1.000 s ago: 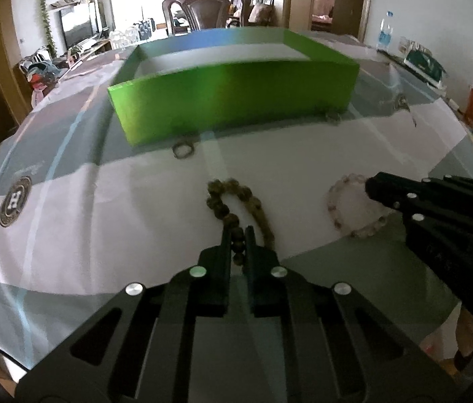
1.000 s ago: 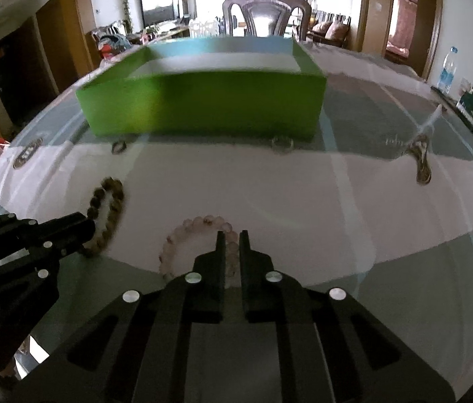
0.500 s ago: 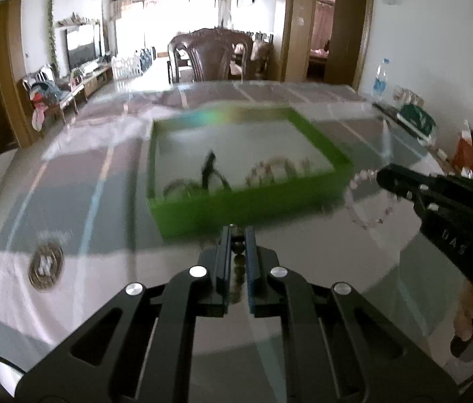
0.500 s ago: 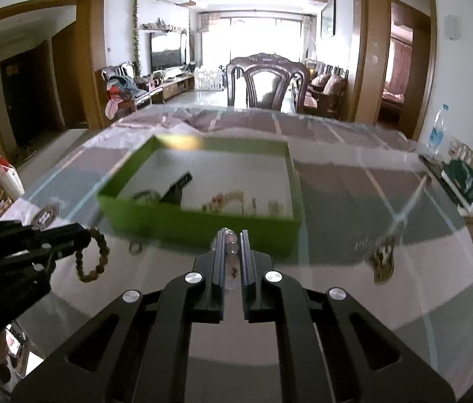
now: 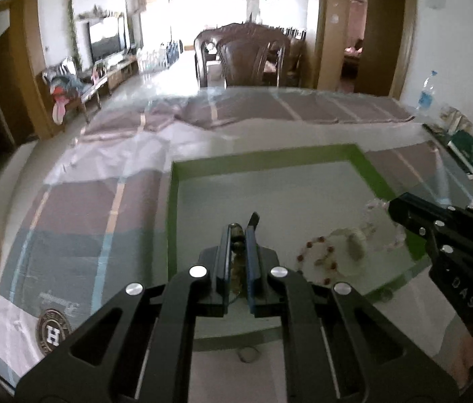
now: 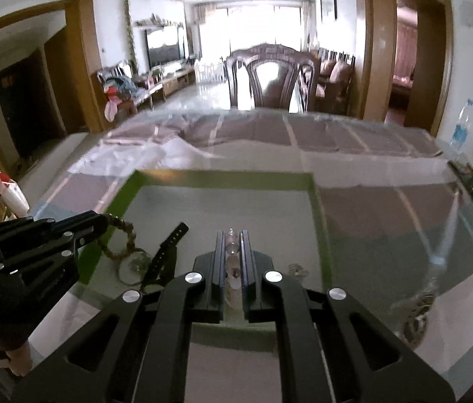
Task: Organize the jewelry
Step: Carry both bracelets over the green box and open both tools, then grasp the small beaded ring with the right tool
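Left tool [image 5: 239, 235] clenched on brown wooden bead bracelet [image 6: 119, 235], right tool [image 6: 233, 240] on pale crystal bead bracelet [image 5: 379, 225]. Left view alone shows red-beaded bracelet [image 5: 317, 260] right of it in green shallow tray [image 5: 367, 168]; right view alone, black strap [image 6: 166, 255].

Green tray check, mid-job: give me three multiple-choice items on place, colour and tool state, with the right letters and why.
1. The brown bead bracelet is:
A. on the cloth
B. hanging from the left tool over the green tray
C. on a chair

2. The tray's walls are:
A. green
B. red
C. blue

3. The right tool is:
A. wide open
B. shut empty
C. shut on the pale bead bracelet

Key: B, it dangles from the tool's tips; A, the rim shows green; C, clear beads sit between its fingers.
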